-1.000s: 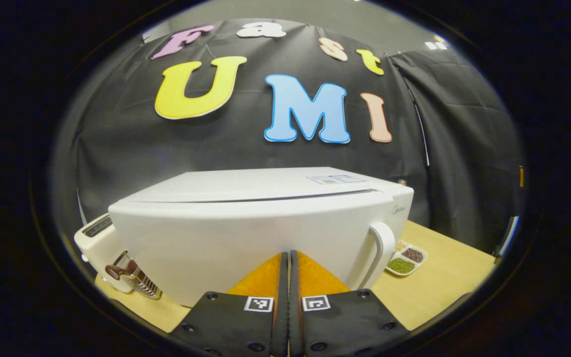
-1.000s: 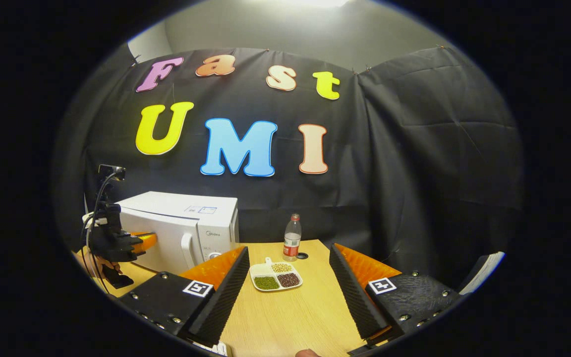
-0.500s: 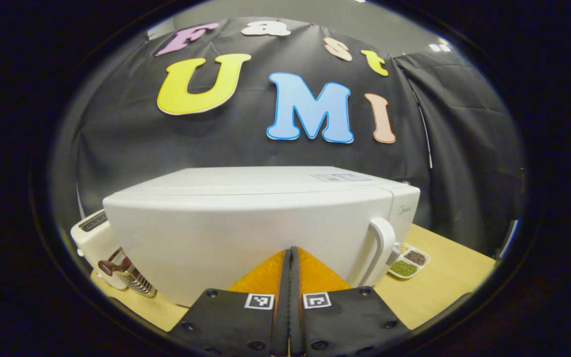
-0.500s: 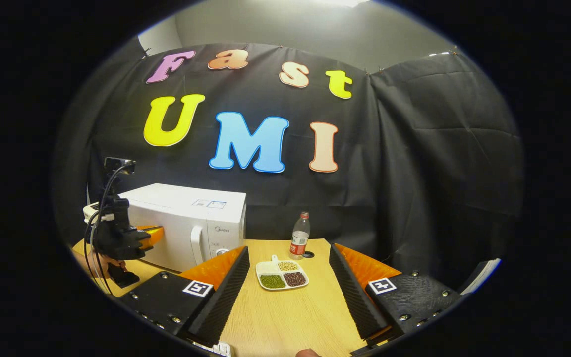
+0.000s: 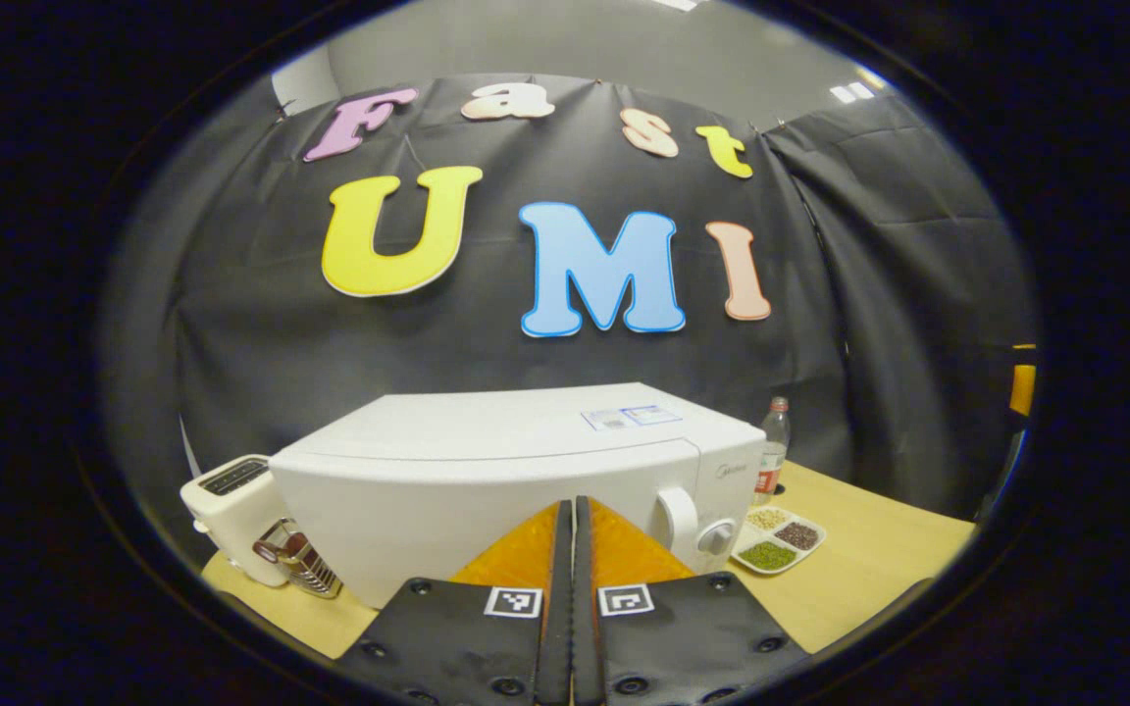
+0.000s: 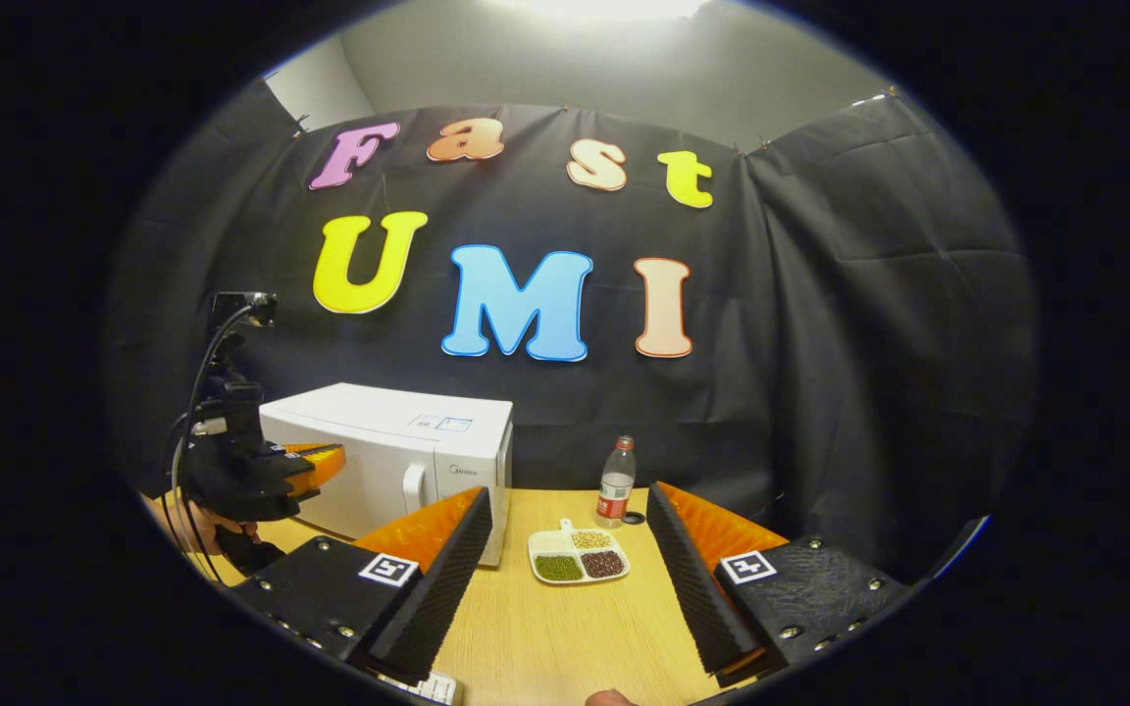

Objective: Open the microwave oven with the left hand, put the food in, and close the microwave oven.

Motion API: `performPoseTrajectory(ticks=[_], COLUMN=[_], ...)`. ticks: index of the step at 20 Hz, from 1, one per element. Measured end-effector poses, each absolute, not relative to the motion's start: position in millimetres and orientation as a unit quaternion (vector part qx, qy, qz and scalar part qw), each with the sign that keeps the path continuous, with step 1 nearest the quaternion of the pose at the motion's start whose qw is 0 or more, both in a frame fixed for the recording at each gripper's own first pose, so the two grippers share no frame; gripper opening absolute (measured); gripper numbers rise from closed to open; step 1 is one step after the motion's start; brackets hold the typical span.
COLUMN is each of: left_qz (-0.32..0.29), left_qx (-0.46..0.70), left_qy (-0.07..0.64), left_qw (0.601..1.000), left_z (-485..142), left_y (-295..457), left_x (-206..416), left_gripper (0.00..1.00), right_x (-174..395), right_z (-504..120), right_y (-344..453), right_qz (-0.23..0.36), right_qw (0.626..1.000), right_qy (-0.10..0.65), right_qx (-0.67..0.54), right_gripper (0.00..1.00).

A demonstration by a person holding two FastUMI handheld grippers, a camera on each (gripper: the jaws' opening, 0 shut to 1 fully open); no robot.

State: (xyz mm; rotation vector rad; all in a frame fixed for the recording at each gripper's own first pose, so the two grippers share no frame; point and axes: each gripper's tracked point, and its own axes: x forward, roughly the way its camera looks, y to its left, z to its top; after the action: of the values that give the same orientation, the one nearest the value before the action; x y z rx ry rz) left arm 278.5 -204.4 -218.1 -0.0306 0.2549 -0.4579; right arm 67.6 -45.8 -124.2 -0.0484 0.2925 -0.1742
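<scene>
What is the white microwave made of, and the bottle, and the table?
The microwave looks like painted metal or plastic: smooth, white, with a soft sheen. I can't tell which. The bottle looks like clear plastic: see-through, with a red cap and label. The table looks like light wood or a wood-look laminate: pale yellow with fine grain lines and a matte surface.

Each gripper carries black textured finger mounts studded with round screws, each bearing a square black-and-white marker. At nine o'clock in the right gripper view, the left gripper (image 6: pixel 315 461) shows a black body trailing looped black cables, with a small camera on top.
</scene>
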Motion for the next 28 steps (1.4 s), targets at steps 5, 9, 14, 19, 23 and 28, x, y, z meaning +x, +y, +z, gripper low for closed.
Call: performPoseTrajectory(ticks=[5,9,14,19,23,28], left_qz=[-0.186,-0.165,-0.145,-0.139,-0.128,-0.13], left_qx=[-0.021,-0.022,-0.017,-0.002,0.008,-0.003], left_qy=[0.089,0.076,0.057,0.048,0.043,0.037], left_qw=[0.978,0.983,0.988,0.989,0.991,0.991], left_z=[-156,-127,-94,-71,-61,-53], left_y=[-197,-197,-187,-166,-140,-111], left_x=[237,193,132,90,73,56], left_gripper=[0.07,0.07,0.07,0.07,0.18,0.63], right_x=[53,40,22,11,6,-4], right_z=[-109,-101,-91,-87,-80,-68], right_y=[-79,-99,-100,-86,-72,-56], right_qz=[-0.063,-0.047,-0.017,-0.007,-0.014,-0.024], right_qw=[0.991,0.994,0.996,0.996,0.996,0.997], right_qy=[0.117,0.103,0.089,0.083,0.081,0.067], right_qx=[-0.018,-0.01,0.003,0.018,0.026,0.018], right_gripper=[0.96,0.96,0.96,0.96,0.96,0.96])
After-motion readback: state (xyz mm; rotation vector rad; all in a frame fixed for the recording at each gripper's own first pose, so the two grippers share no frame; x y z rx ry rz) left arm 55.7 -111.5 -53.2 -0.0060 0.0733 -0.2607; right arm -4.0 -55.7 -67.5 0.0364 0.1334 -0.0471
